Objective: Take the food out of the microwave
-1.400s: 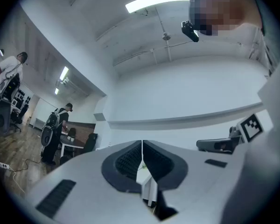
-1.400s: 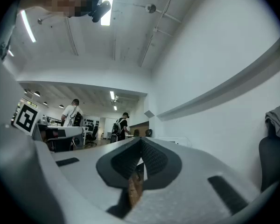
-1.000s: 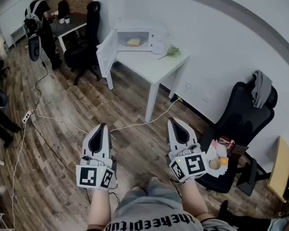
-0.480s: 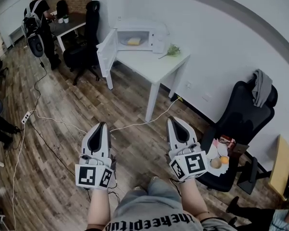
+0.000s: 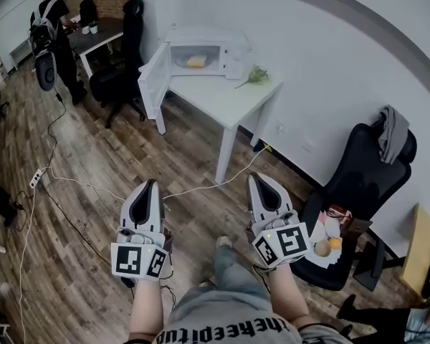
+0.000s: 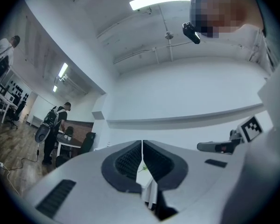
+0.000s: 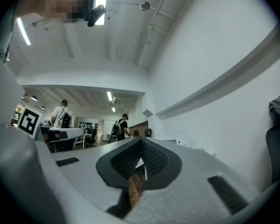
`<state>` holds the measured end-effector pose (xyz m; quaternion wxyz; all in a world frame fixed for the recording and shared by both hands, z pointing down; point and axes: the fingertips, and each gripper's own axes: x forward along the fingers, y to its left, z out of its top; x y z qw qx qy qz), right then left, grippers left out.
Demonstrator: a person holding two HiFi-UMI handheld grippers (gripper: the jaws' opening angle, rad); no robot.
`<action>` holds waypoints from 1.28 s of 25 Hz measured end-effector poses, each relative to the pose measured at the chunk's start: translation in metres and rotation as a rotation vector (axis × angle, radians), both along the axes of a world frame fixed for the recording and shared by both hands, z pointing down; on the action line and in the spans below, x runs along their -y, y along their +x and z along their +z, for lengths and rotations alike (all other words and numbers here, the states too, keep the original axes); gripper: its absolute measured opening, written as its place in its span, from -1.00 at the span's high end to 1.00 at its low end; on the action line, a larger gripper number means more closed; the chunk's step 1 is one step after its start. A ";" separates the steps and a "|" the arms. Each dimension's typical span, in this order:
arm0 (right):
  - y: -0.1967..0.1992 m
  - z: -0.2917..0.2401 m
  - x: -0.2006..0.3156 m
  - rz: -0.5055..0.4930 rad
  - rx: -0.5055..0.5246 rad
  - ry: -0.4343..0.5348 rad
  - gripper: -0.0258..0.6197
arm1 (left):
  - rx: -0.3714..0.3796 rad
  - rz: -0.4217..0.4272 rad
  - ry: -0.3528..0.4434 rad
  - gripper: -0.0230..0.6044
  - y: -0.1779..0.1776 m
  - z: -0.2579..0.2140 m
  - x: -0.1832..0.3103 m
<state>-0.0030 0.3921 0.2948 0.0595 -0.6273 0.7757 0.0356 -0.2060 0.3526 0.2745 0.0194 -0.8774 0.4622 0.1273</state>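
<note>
Head view: yellow food (image 5: 196, 61) in the microwave (image 5: 236, 49) is judged light, soft, best taken by its near edge; left gripper (image 5: 151, 185) and right gripper (image 5: 256, 179) are seen with jaws together, empty.

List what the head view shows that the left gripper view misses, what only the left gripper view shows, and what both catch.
Only the head view: the yellow food inside the open microwave, and the black chair with a grey cloth over its back. Only the left gripper view: the ceiling light, and a close look along the left gripper, its jaws together with nothing held. Both: that gripper, the right gripper, and the person with a backpack by the far desk.
</note>
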 end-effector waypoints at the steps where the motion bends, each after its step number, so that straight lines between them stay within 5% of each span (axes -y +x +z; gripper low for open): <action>1: 0.004 0.001 0.009 -0.002 0.000 0.001 0.91 | -0.001 -0.001 0.000 0.89 0.003 0.001 0.008; 19: 0.098 -0.016 0.212 -0.088 -0.028 0.019 0.91 | 0.011 -0.060 0.025 0.89 0.103 -0.013 0.189; 32: 0.138 0.000 0.292 -0.125 -0.005 -0.002 0.91 | 0.028 -0.070 0.014 0.89 0.155 -0.004 0.266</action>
